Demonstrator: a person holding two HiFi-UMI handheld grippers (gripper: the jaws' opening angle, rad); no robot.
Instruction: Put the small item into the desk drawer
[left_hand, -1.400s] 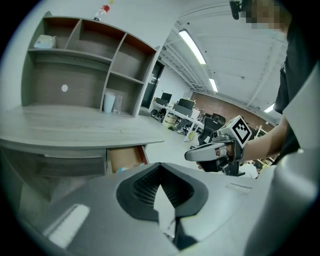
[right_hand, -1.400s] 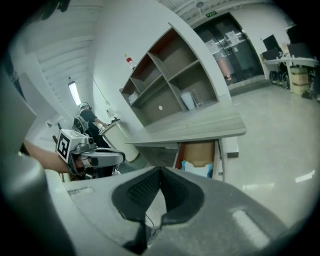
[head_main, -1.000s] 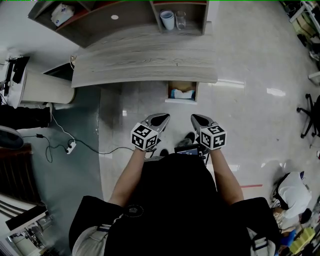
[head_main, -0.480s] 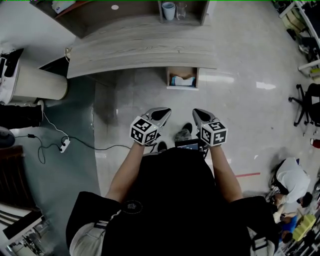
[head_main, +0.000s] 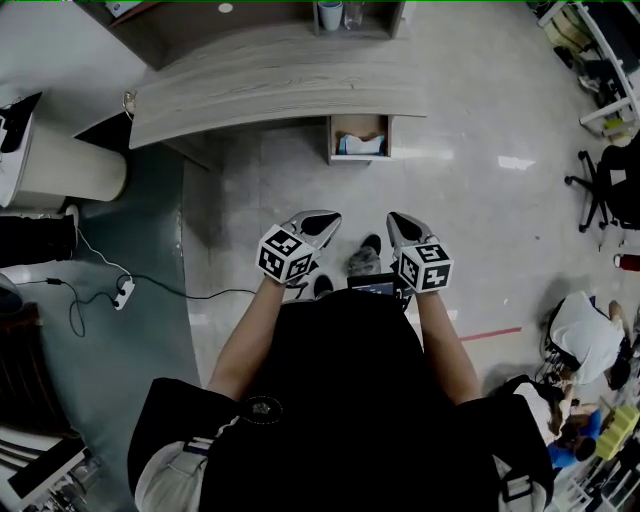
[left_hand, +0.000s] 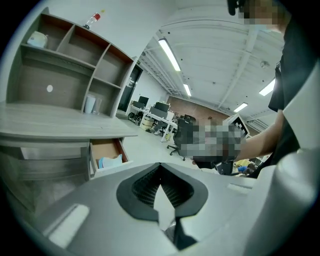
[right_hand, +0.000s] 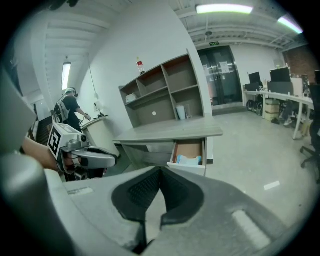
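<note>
The grey wooden desk (head_main: 270, 95) stands at the top of the head view, its drawer (head_main: 358, 138) pulled open over the floor. A light blue item (head_main: 364, 146) lies inside the drawer. My left gripper (head_main: 325, 217) and right gripper (head_main: 397, 218) hang side by side over the floor, well short of the drawer, both pointing at it. In the left gripper view the left gripper (left_hand: 160, 166) is shut with nothing between its jaws, and the drawer (left_hand: 107, 156) is ahead. In the right gripper view the right gripper (right_hand: 161, 171) is also shut and empty, facing the drawer (right_hand: 190, 152).
A shelf unit (head_main: 350, 15) with cups stands on the desk. A white round column (head_main: 60, 170) is at the left, with a cable and power strip (head_main: 122, 293) on the floor. At the right are an office chair (head_main: 600, 190) and a person crouching (head_main: 580, 340).
The desk and drawer have slid toward the top of the head view. Both grippers are now farther from the drawer than before. Their jaws stay shut.
</note>
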